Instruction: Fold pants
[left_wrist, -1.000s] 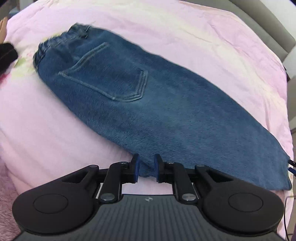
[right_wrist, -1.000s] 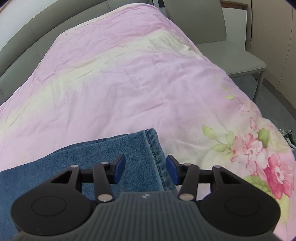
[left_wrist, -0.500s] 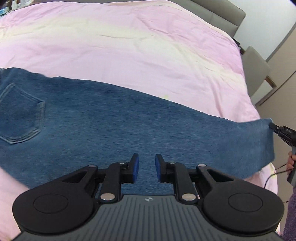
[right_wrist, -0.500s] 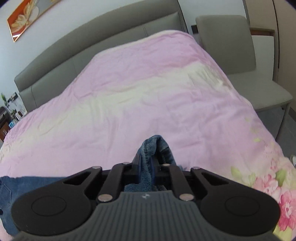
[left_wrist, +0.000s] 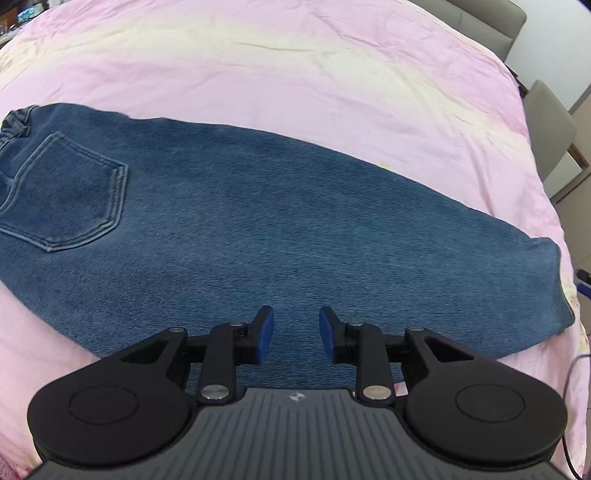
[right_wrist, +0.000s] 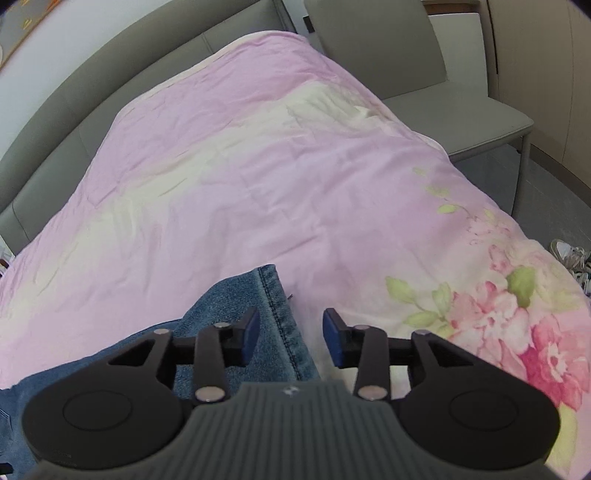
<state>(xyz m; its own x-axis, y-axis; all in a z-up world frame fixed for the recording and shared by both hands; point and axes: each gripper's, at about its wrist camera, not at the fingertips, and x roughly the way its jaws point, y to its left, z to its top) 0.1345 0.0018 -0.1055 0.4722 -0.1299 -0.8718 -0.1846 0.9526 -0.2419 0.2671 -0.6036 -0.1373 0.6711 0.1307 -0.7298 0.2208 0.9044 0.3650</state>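
Blue denim pants lie flat on the pink bedsheet, folded lengthwise, back pocket and waistband at the left, leg hem at the right. My left gripper is open and empty above the near edge of the leg. My right gripper is open and empty over the leg hem, which lies on the sheet; the hem seam runs between the jaws.
A grey sofa back runs behind the sheet. A grey chair stands at the right, with sneakers on the floor. The sheet's near right corner has a pink flower print.
My right gripper held the hem half a second ago; it has opened and the hem lies flat. My left gripper has opened wider and now hovers over the leg's middle.
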